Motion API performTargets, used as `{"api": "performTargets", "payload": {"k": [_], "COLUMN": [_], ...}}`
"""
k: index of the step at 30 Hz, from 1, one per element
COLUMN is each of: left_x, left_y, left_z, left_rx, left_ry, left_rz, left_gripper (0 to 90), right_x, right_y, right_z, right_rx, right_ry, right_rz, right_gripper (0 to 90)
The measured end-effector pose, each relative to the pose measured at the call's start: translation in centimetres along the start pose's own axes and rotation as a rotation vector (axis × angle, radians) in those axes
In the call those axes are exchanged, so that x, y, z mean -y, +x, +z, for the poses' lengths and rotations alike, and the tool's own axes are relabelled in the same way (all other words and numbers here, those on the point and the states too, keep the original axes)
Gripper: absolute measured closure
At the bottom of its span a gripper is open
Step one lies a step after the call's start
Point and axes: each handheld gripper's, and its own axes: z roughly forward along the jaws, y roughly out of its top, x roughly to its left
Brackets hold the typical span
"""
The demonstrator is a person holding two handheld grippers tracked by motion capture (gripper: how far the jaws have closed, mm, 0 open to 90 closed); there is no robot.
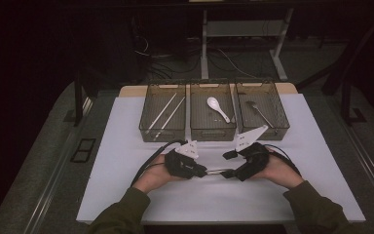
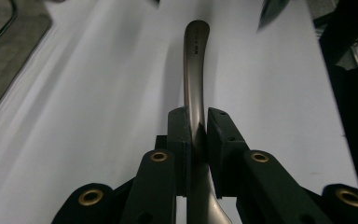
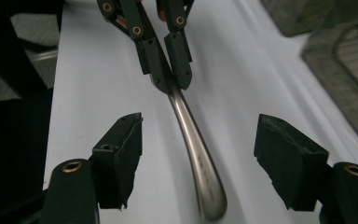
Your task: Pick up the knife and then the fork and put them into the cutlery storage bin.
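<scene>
The left gripper clamps a curved silver metal utensil handle while the right gripper, jaws spread around it, has yet to grasp it for a handover.

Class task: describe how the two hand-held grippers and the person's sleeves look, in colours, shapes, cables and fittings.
Both the left hand-held gripper and the right hand-held gripper are black, each topped by a pale grey three-cornered plate and trailing a black cable. The jaws end in blocky black pads on arms with brass-coloured rivets. The sleeves are olive green.

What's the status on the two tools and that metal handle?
Left tool shut on metal handle. Right tool open, jaws either side of handle's free end, not touching. Nothing in the way.
</scene>
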Motion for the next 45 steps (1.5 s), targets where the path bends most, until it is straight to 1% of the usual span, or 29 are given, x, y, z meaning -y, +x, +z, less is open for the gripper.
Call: {"api": "performTargets", "payload": {"k": [1,2,3,6,7,8,9,10,12,14,15,16,18,19,23,25,26,31,37,39,40,41,42,43,44,45], "left_x": [-0.1,-0.2,-0.3,-0.6,-0.7,-0.8,-0.9,-0.9,-1.1,-1.2,-1.2,-1.3,-1.4,-1.4,-1.6,-1.7,-1.8,-1.8,-1.7,-1.8,-1.8,-1.8,-1.7,-1.6,-1.5,-1.3], "left_y": [-0.1,-0.3,-0.4,-0.8,-0.9,-1.0,-1.0,-1.2,-1.3,-1.3,-1.4,-1.5,-1.6,-1.6,-1.8,-1.8,-1.9,-2.0,-2.1,-2.1,-2.1,-2.0,-1.9,-1.8,-1.8,-1.6], "left_z": [0.0,0.0,0.0,0.0,-0.1,-0.1,-0.1,-0.1,-0.1,0.0,0.1,0.1,0.2,0.3,0.4,0.5,0.6,0.7,0.5,0.4,0.3,0.0,-0.3,-0.8,-1.2,-1.7], "left_rx": [0.008,0.011,0.014,0.023,0.025,0.03,0.028,0.028,0.03,0.032,0.034,0.039,0.041,0.039,0.041,0.043,0.043,0.043,0.04,0.027,0.009,-0.004,-0.013,-0.03,-0.039,-0.048], "left_ry": [0.002,-0.005,-0.003,-0.004,-0.004,-0.002,-0.002,-0.003,0.0,0.005,0.005,0.008,0.012,0.013,0.021,0.023,0.023,0.029,0.023,0.016,0.007,-0.002,-0.018,-0.036,-0.064,-0.084], "left_rz": [0.011,0.001,0.013,0.016,0.028,0.029,0.041,0.035,0.051,0.067,0.055,0.057,0.062,0.076,0.083,0.086,0.087,0.098,0.107,0.118,0.114,0.107,0.089,0.076,0.05,0.037], "left_gripper": [79.0,79.0,79.0,79.0,79.0,79.0,79.0,79.0,79.0,79.0,79.0,79.0,79.0,79.0,79.0,79.0,79.0,78.9,78.5,77.6,76.3,71.3,68.0,65.6,62.7,61.1], "right_x": [-0.2,-0.4,-0.6,-0.9,-0.9,-0.9,-1.0,-1.0,-1.0,-1.1,-1.1,-1.1,-1.1,-1.0,-1.1,-1.3,-1.3,-1.2,-1.3,-1.2,-1.2,-1.1,-1.0,-0.9,-0.8,-0.7], "right_y": [0.1,0.2,0.4,0.8,1.0,1.1,1.3,1.4,1.6,1.9,2.0,2.1,2.3,2.4,2.8,3.0,3.0,3.2,3.2,3.2,3.2,3.1,3.0,2.8,2.7,2.4], "right_z": [0.4,0.7,1.0,1.7,1.9,2.1,2.3,2.5,2.8,2.9,3.0,3.1,3.3,3.5,3.9,3.9,4.0,4.1,4.1,4.0,3.9,3.9,3.9,3.8,3.7,3.6], "right_rx": [-0.006,-0.012,-0.022,-0.043,-0.049,-0.054,-0.053,-0.052,-0.055,-0.038,-0.04,-0.035,-0.032,-0.04,-0.043,-0.039,-0.036,-0.036,-0.036,-0.03,-0.036,-0.037,-0.029,-0.034,-0.028,-0.017], "right_ry": [0.014,0.022,0.033,0.06,0.068,0.078,0.094,0.102,0.123,0.136,0.143,0.157,0.18,0.184,0.218,0.224,0.224,0.239,0.23,0.224,0.227,0.227,0.222,0.224,0.225,0.226], "right_rz": [-0.008,-0.027,-0.036,-0.064,-0.068,-0.08,-0.086,-0.097,-0.102,-0.12,-0.121,-0.126,-0.14,-0.139,-0.157,-0.169,-0.185,-0.2,-0.199,-0.191,-0.169,-0.164,-0.17,-0.161,-0.159,-0.173], "right_gripper": [32.0,32.6,34.3,38.1,39.6,40.6,41.9,43.7,48.0,50.8,53.5,55.5,61.0,63.6,72.7,75.6,75.9,78.1,78.7,78.8,78.8,78.8,78.8,78.8,78.8,78.8]}}
